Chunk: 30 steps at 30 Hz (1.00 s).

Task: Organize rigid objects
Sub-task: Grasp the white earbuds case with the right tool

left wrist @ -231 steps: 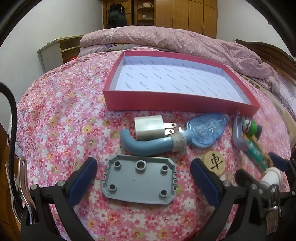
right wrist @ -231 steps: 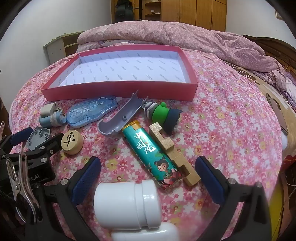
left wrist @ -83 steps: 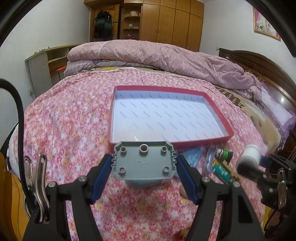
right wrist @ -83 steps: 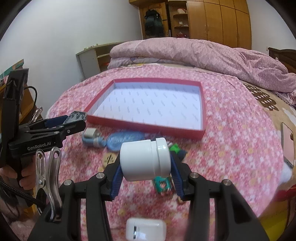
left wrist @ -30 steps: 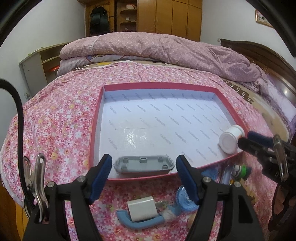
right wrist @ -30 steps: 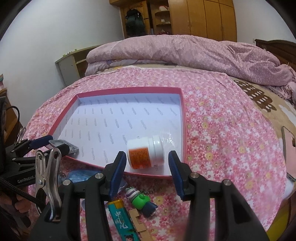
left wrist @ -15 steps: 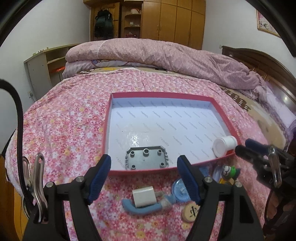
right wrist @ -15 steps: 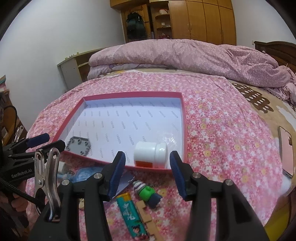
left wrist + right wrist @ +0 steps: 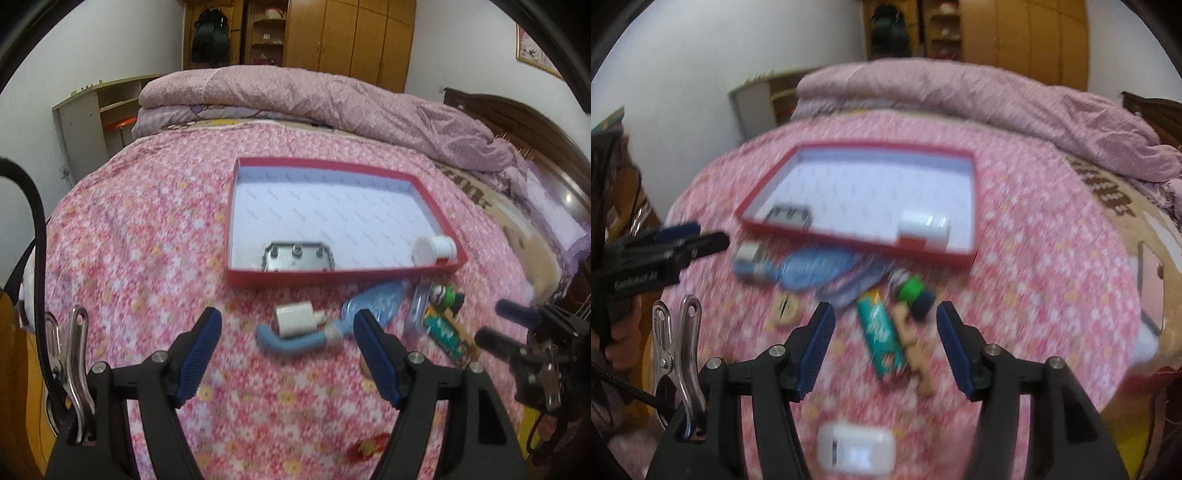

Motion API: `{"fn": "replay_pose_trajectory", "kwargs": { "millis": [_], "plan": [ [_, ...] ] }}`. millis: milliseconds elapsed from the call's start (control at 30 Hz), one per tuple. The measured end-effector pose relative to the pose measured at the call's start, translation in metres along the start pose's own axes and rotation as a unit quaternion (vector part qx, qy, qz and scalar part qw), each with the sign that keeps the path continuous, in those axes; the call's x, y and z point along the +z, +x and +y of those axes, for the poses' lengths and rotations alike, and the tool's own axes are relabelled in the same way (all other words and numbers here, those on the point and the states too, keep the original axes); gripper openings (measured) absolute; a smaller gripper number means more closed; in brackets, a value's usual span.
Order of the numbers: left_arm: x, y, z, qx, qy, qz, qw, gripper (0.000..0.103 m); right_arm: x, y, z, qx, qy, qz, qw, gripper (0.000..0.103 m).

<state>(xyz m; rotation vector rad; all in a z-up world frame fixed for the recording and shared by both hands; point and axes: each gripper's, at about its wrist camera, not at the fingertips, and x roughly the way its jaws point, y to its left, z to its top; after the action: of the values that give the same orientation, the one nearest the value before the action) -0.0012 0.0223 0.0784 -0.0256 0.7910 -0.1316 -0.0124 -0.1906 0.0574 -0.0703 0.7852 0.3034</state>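
The red box [image 9: 343,274] with white lining lies on the flowered bedspread. Inside it, a grey plate [image 9: 297,256] rests at the near left and a white bottle [image 9: 432,249] lies in the near right corner. My left gripper [image 9: 286,314] hangs open and empty over the bedspread, short of the box, above a white plug [image 9: 295,319] and a blue tube [image 9: 291,341]. My right gripper [image 9: 885,310] is also back from the box; its jaws are opening with nothing gripped, above a green lighter [image 9: 881,339] and a wooden block [image 9: 916,347].
Loose on the bed in front of the box are a blue tape dispenser [image 9: 376,301], a green toy figure [image 9: 448,297], a round wooden piece [image 9: 785,310] and a white case [image 9: 857,448]. A phone [image 9: 1148,280] lies at the right; a folded quilt [image 9: 332,96] lies beyond the box.
Both grippers have drawn back from the box, leaving the grey plate and white bottle inside. The right jaws stand wider than before.
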Motion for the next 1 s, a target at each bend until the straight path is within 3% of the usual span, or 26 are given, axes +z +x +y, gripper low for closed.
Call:
{"fn": "replay_pose_trajectory", "kwargs": {
  "millis": [367,767,1000],
  "plan": [
    [-0.035,-0.011,-0.014,-0.017,0.026,0.027,0.9992,0.078,-0.050,-0.010,0.023,0.020,-0.045,0.064,0.997,0.059],
    [-0.054,-0.008,-0.024,-0.062,0.041,0.076,0.9943,0.078,-0.076,-0.010,0.015,0.025,-0.020,0.104,0.994,0.059],
    [-0.069,-0.007,-0.039,-0.069,0.105,0.091,0.9879,0.078,-0.084,0.002,0.018,0.019,-0.020,0.107,0.994,0.059]
  ]
}}
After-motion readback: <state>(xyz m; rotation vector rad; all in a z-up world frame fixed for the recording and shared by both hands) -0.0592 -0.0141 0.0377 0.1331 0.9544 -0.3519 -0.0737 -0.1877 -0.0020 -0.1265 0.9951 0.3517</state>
